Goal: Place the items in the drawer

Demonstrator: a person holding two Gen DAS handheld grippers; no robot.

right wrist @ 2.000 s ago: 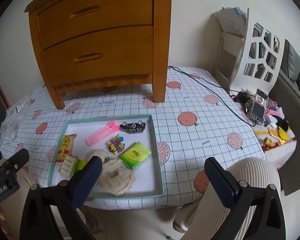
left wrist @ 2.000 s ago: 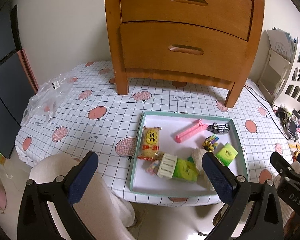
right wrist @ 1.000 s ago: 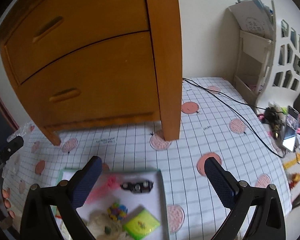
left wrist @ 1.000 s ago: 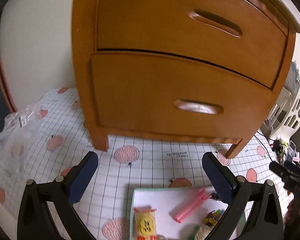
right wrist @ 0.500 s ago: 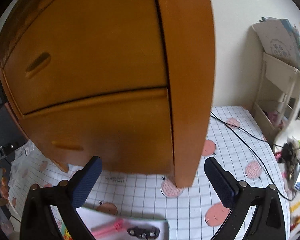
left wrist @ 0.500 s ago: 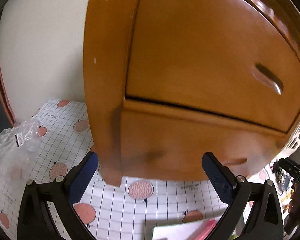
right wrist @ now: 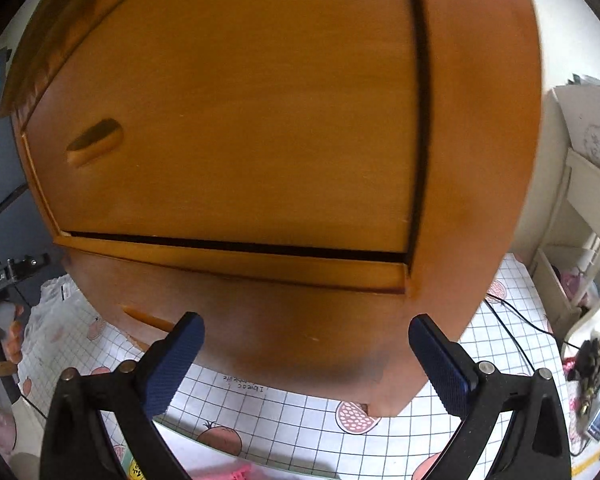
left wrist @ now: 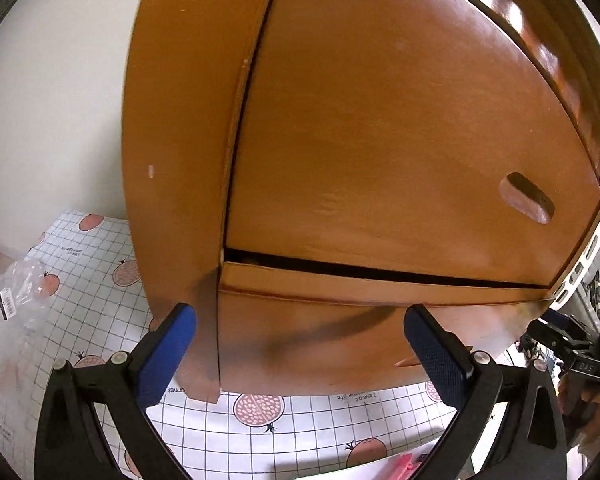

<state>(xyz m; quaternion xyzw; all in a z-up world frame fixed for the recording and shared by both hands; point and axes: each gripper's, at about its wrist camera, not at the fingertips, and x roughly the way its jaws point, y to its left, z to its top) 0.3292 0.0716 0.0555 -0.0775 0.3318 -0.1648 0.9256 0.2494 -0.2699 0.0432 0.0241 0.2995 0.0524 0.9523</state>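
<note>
Opening the drawer (left wrist: pixel 320 344) just ahead of both tools comes first imo: left tool (left wrist: pixel 300 352) and right tool (right wrist: pixel 306 360) are spread wide, empty, so hook its top lip evenly and pull straight.

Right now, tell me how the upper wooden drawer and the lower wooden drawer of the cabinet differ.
The upper wooden drawer fills most of both wrist views, well lit; the lower wooden drawer shows only as a shadowed strip behind the open tongs. The upper drawer's slot handle is plainly seen; the lower drawer's handle appears only as a thin sliver. A dark gap separates them. Both share the same orange-brown wood, and both look shut or nearly so.
</note>
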